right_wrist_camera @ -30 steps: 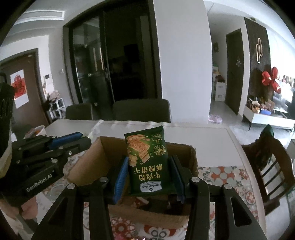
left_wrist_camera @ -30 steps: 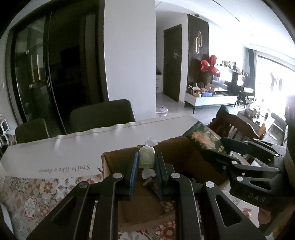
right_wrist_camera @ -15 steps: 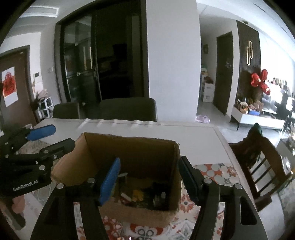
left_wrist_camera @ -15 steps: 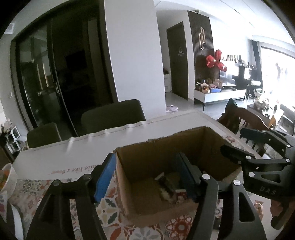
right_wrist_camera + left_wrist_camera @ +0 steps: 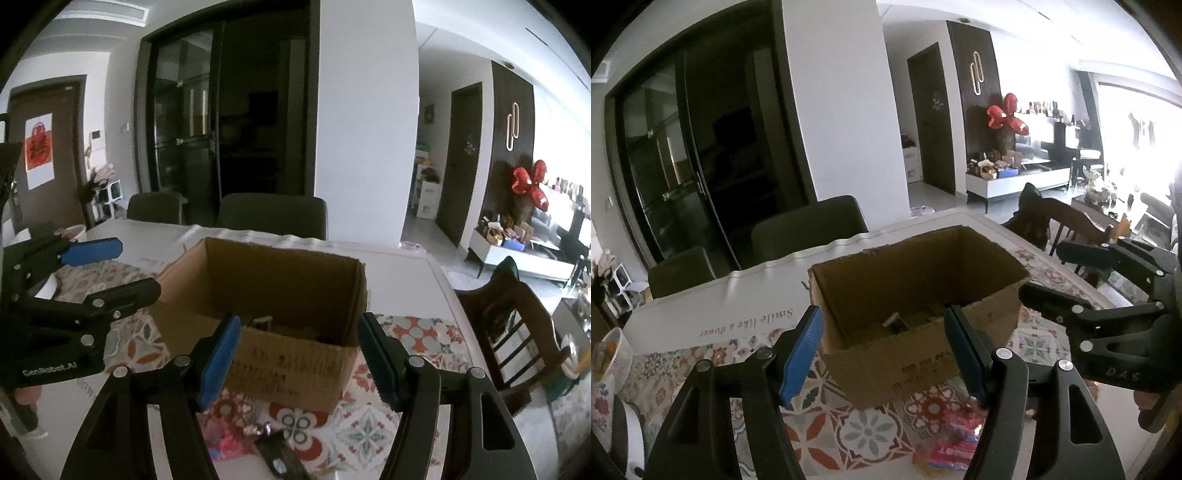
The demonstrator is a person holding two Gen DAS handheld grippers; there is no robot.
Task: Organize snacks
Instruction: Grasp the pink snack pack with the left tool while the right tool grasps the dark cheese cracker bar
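Observation:
An open cardboard box [image 5: 993, 317] [image 5: 280, 373] stands on the patterned tablecloth, with several small snacks lying dimly inside. My left gripper [image 5: 882, 350] is open and empty, its blue pads [image 5: 801, 350] on either side of the box's near wall and short of it. My right gripper [image 5: 299, 354] is also open and empty, just in front of the box. Each shows in the other's view: right gripper [image 5: 1043, 271], left gripper [image 5: 110, 271]. Pink snack packets [image 5: 953, 446] [image 5: 225, 439] and a dark packet [image 5: 280, 458] lie on the table in front of the box.
A white mat with lettering [image 5: 738, 306] lies behind the box. Dark chairs [image 5: 273, 214] stand at the far side and a wooden chair [image 5: 517, 317] at the right end. A white basket [image 5: 605, 347] sits at the left edge.
Both grippers opened and let go: the small white pack and the green cracker packet dropped into the box. Both have since drawn back from the box toward the near side.

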